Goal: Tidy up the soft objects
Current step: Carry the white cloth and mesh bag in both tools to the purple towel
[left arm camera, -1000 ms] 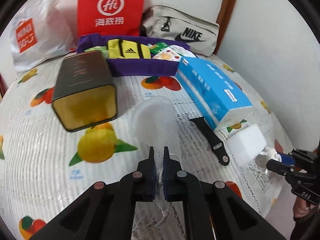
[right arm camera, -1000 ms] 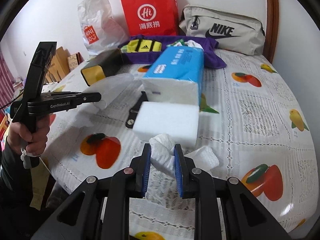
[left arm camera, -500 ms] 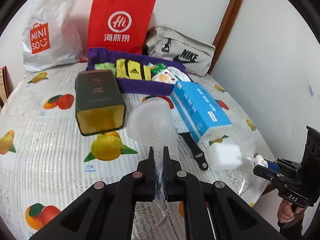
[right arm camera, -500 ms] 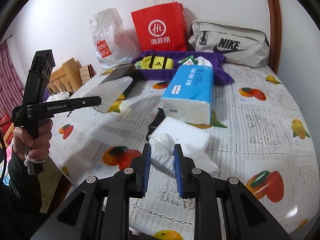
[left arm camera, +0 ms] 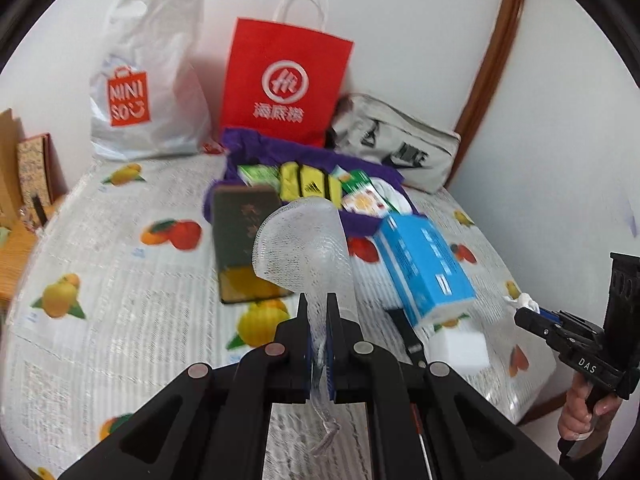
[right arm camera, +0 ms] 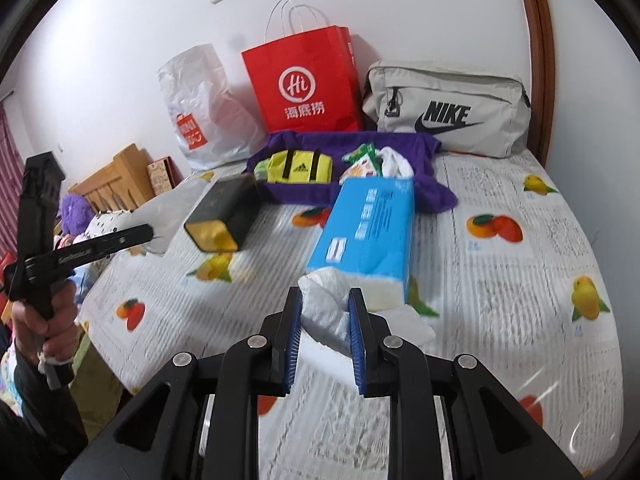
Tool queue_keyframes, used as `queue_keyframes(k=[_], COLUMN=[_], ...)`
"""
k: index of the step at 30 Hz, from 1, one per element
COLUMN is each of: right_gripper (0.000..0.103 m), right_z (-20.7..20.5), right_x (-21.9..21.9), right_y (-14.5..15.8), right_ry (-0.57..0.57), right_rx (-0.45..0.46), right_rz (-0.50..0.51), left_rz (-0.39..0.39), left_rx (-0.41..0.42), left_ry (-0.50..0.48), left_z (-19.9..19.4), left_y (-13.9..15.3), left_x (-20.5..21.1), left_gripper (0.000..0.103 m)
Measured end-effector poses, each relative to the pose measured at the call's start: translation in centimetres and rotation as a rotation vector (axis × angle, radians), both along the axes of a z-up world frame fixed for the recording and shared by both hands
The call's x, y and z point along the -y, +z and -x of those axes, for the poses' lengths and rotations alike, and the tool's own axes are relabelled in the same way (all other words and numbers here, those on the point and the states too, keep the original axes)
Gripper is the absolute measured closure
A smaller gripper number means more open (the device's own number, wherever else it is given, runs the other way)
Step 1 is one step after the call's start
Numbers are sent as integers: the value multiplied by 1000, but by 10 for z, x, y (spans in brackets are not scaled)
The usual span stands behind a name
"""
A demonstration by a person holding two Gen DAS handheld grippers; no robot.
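My left gripper (left arm camera: 317,309) is shut on a clear, dimpled plastic bag (left arm camera: 304,244), which stands up above its fingers over the fruit-print tablecloth (left arm camera: 120,304). My right gripper (right arm camera: 325,300) is shut on a crumpled white tissue (right arm camera: 322,300), held above the cloth in front of the blue tissue pack (right arm camera: 368,232). The left wrist view shows the right gripper (left arm camera: 530,314) at the right edge with the tissue (left arm camera: 525,301) at its tip. In the right wrist view the left gripper (right arm camera: 146,234) is at the left, and the clear bag (right arm camera: 160,212) is faint beside it.
A dark tin box (left arm camera: 244,236) lies on its side beside the blue tissue pack (left arm camera: 424,268). A white foam block (left arm camera: 458,348) and a black strap (left arm camera: 408,332) lie near the front. At the back are a purple cloth (right arm camera: 352,148) with small packs, a red bag (right arm camera: 308,80), a white bag (left arm camera: 144,92) and a grey Nike pouch (right arm camera: 448,108).
Both grippers have risen above the table with the clear bag and the tissue still in them. More of the wall and the bags at the back shows now.
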State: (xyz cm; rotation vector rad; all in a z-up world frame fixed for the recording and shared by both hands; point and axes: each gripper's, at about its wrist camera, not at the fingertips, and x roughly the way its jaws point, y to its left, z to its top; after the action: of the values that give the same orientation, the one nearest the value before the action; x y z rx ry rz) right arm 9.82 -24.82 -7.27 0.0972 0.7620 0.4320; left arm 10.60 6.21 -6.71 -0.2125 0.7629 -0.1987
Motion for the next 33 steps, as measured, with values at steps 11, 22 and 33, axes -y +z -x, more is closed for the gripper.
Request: queue_keyframes(k=[11, 22, 33], right_gripper=[81, 81, 81], right_z=[-61, -118, -181], right_x=[-8, -22, -24], right_y=[21, 36, 31], right_ry=[-57, -35, -35], right_rx=[-11, 15, 11], right_rz=[51, 53, 81], left_rz=[-85, -100, -127], left_rx=[32, 48, 21], left_ry=[98, 125, 129], left_z=[-31, -80, -136], left_y=[23, 38, 34], left_x=[-11, -14, -3], left_gripper=[97, 97, 97])
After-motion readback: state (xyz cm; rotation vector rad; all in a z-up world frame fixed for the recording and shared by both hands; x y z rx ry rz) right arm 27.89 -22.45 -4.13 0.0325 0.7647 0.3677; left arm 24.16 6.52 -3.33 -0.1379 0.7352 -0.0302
